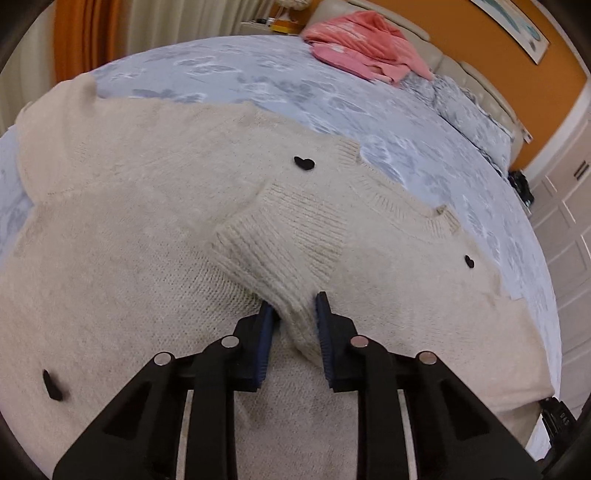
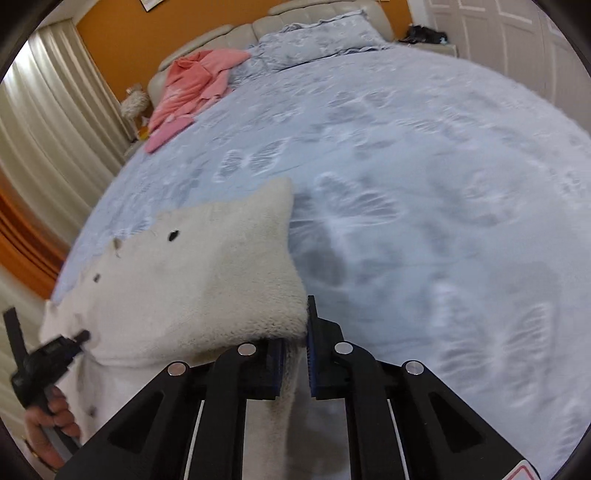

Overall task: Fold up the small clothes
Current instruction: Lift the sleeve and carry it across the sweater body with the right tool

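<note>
The cream sweater (image 1: 147,229) lies spread on the blue bed (image 1: 258,85). The left tongs (image 1: 295,314) are closed on its ribbed cuff (image 1: 280,251). The right tongs (image 2: 297,332) pinch its edge (image 2: 291,328). Pink clothes (image 1: 365,40) lie at 1 o'clock.

Home bedroom. A wide bed (image 2: 424,155) under a pale blue patterned cover is filling both views. At the bed's head a cushioned headboard (image 2: 221,35) is standing against an orange wall (image 2: 118,33), with a matching pillow (image 2: 314,40) just below it. Pink clothes (image 2: 192,88) are lying near the pillow. Curtains (image 2: 55,122) are hanging beside the bed; white panelled doors (image 1: 565,221) are standing on the other side.
</note>
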The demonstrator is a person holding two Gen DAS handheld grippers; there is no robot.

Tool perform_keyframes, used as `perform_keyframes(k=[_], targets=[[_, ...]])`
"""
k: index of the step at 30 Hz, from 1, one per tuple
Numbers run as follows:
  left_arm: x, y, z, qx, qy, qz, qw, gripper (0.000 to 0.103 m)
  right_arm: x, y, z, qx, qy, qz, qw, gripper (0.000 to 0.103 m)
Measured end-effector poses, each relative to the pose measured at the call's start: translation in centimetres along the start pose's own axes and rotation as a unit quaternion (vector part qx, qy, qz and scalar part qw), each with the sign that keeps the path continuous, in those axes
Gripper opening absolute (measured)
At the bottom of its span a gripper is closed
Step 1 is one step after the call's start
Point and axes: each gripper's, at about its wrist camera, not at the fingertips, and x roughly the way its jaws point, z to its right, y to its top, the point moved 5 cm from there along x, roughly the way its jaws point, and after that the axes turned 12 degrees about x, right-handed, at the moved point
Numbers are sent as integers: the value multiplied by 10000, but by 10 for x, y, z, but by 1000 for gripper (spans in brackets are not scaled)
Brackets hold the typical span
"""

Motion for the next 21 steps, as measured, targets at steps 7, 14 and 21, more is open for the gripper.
perform_keyframes(k=[7,14,21], targets=[[12,-21,88,524,-443,-180,9975,25,-16,22,87,329,-527,-111,9980,12],[11,-19,83,294,-448,-185,9984,32,-64,-36,86,-157,-279,-939,9951,79],[-2,-24,84,389,-478,-281,9977,34,-102,-173,67,3,574,-2580,9644,73]])
